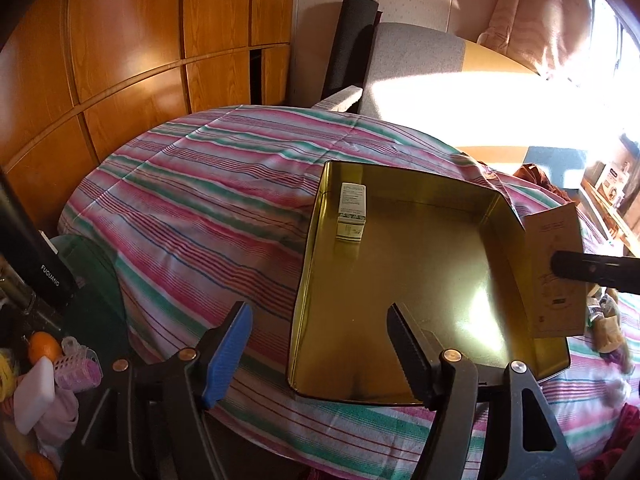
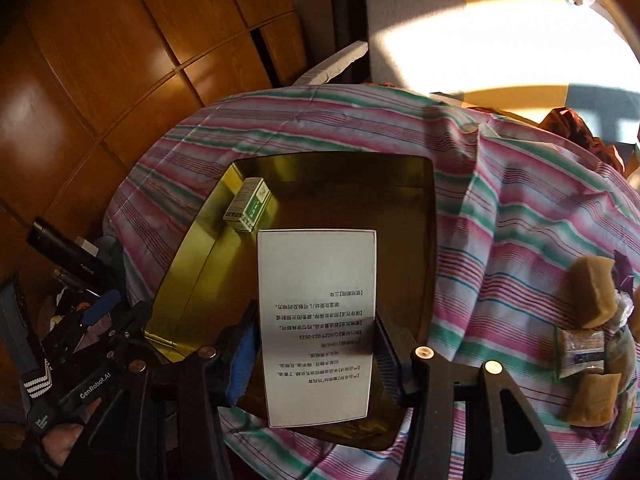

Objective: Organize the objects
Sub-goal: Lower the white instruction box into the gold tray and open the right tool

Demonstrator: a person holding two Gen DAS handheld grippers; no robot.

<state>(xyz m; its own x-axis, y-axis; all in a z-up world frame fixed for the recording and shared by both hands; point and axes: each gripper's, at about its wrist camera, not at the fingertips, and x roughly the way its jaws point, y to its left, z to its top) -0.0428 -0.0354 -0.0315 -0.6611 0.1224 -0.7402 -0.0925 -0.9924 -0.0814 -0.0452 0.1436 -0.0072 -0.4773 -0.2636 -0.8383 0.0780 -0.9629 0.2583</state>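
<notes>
Mid-placement, I reckon: right gripper (image 2: 316, 344) pinches a flat white printed carton (image 2: 316, 320) above the gold rectangular metal tin (image 2: 180, 280); left gripper (image 1: 320, 344) hangs spread, empty. Next up, lowering it beside the small green-and-white box (image 2: 249, 204).

Tin's (image 2: 192, 264) near floor behind carton (image 2: 316, 320).

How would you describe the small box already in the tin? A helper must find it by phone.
On the striped cloth sits an open gold tin. Inside, against its far left corner, lies a small box, white with green print. It is the only thing resting in the tin; the larger white box is held above it in the right tool.
</notes>
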